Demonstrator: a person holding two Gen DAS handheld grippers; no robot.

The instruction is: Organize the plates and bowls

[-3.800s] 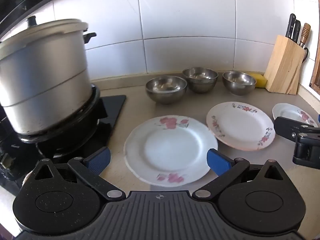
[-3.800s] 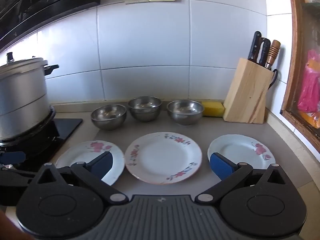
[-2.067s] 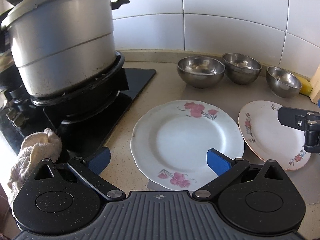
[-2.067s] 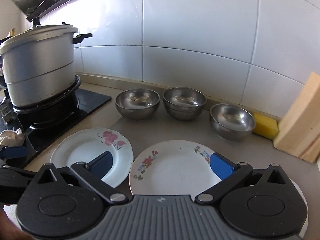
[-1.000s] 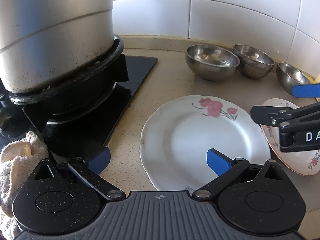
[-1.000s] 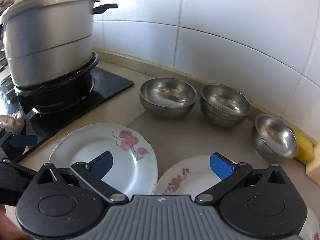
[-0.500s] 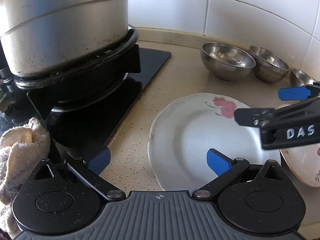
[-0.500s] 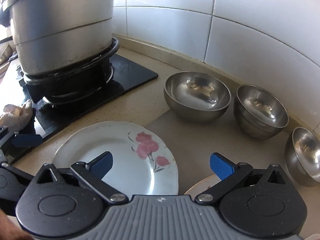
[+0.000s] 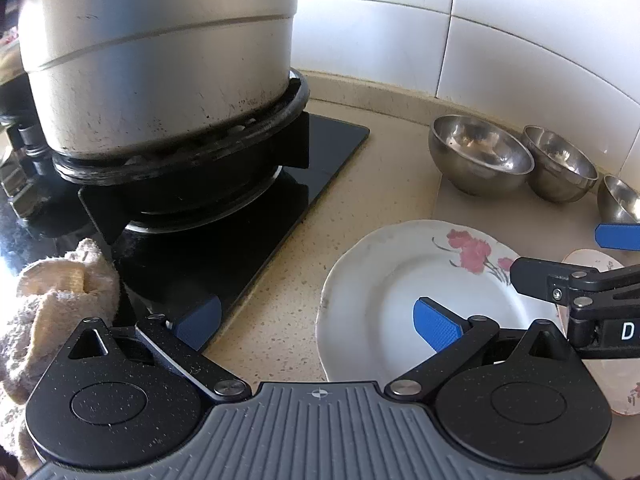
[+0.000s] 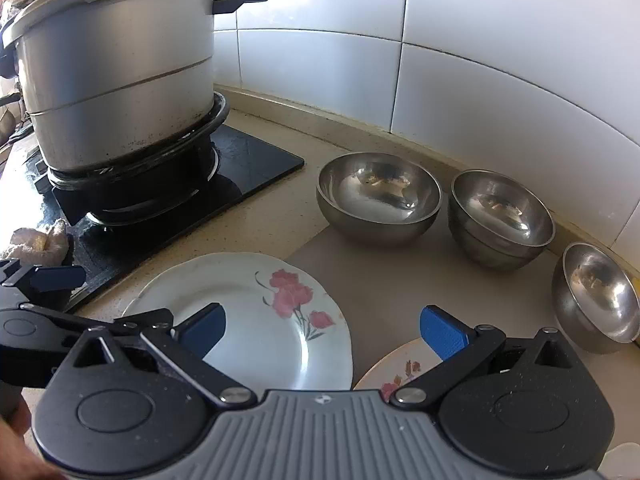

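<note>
plates lie single, none stacked yet: the rose plate (image 10: 256, 312) just right of the pot (image 10: 116, 80), a second plate (image 10: 400, 368) beside it, near but apart. three steel bowls (image 10: 380, 196) stand separate behind the plates, to the right of the pot, so the sorting looks hardly begun. left tool (image 9: 316, 322) and right tool (image 10: 322, 334) both hang over the rose plate, fingers apart, holding nothing. the surface (image 10: 260, 220) is beige speckled stone; white wall tiles (image 10: 480, 40) are behind the pot, and a cloth (image 9: 44, 300) lies in front of it.
</note>
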